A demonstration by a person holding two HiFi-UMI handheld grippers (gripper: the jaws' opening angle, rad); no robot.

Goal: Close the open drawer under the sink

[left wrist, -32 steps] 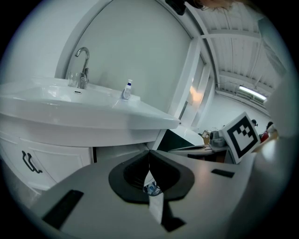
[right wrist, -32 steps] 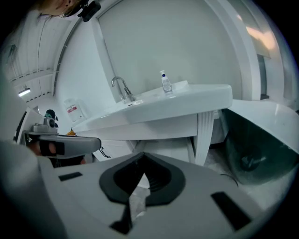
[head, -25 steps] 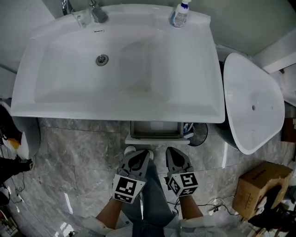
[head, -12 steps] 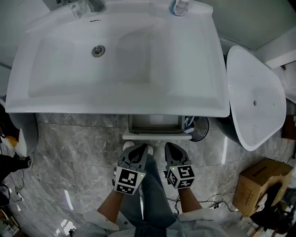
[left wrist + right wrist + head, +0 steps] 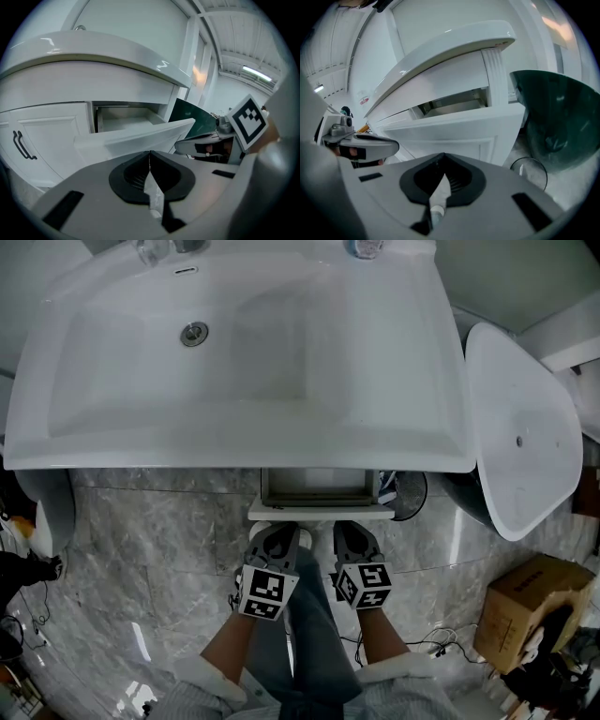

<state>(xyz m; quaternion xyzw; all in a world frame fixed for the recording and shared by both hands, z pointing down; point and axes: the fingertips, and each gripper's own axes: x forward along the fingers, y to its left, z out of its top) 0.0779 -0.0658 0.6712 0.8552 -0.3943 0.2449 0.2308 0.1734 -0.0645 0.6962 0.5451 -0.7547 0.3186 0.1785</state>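
Note:
The white drawer (image 5: 319, 512) under the sink (image 5: 234, 442) stands pulled out, its inside (image 5: 317, 486) showing. Both grippers hang side by side just in front of its front panel. My left gripper (image 5: 278, 533) is shut with nothing in it, and so is my right gripper (image 5: 345, 532). In the left gripper view the drawer front (image 5: 136, 136) lies just past the closed left gripper (image 5: 150, 154). From the right gripper view the front panel (image 5: 454, 129) rises right ahead of the closed right gripper (image 5: 443, 176). Whether either tip touches the panel I cannot tell.
A white-lidded dark bin (image 5: 520, 427) stands right of the sink cabinet, with a small round basket (image 5: 410, 495) beside the drawer. A cardboard box (image 5: 530, 606) lies at the lower right. A cabinet door with a black handle (image 5: 22, 145) is left of the drawer. The person's legs are below the grippers.
Both grippers have edged up toward the drawer front, and the head view has shifted so the sink sits higher in frame. The drawer stays open about as far.

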